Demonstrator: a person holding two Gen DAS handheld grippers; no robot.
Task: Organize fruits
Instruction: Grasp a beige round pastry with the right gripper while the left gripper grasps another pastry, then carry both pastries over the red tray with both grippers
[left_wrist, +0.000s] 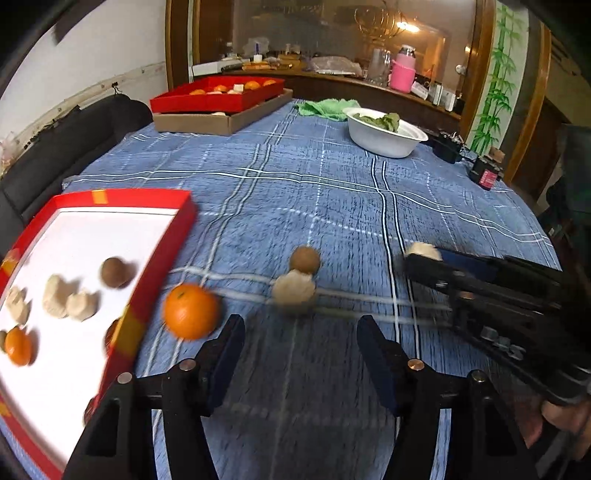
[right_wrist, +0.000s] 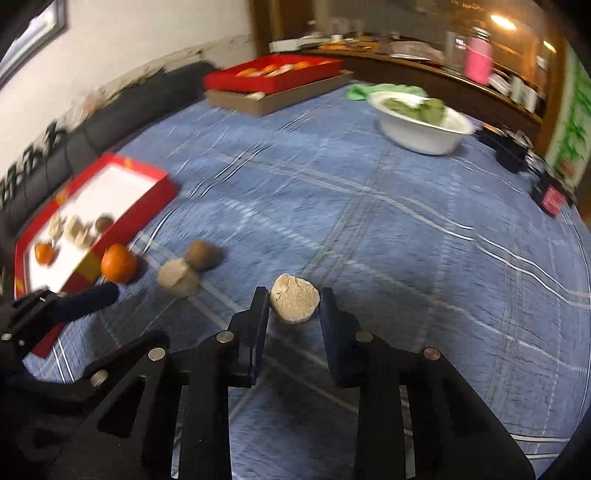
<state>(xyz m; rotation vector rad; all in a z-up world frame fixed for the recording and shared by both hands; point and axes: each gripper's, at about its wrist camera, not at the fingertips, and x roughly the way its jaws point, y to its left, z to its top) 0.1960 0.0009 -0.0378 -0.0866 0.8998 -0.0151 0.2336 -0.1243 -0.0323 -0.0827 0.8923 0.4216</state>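
My right gripper (right_wrist: 294, 306) is shut on a beige lumpy fruit (right_wrist: 294, 302) just above the blue checked cloth; the same fruit (left_wrist: 423, 251) shows at its tip in the left wrist view. My left gripper (left_wrist: 301, 325) stands open over the cloth with nothing between its fingers. An orange (left_wrist: 190, 312) lies just left of it, beside the red tray (left_wrist: 181, 221). Ahead of it a beige fruit (left_wrist: 293, 291) touches a brown round fruit (left_wrist: 304, 258). The tray's white floor holds several beige fruits, a brown one (left_wrist: 112, 271) and an orange (left_wrist: 18, 347).
At the far end of the table a second red tray (left_wrist: 207, 99) with fruit rests on a cardboard box (left_wrist: 221, 123). A white bowl (left_wrist: 384, 142) of greens and a green cloth (left_wrist: 325, 107) lie far right. Black devices (left_wrist: 487, 173) sit at the right edge, a dark sofa (left_wrist: 74, 140) on the left.
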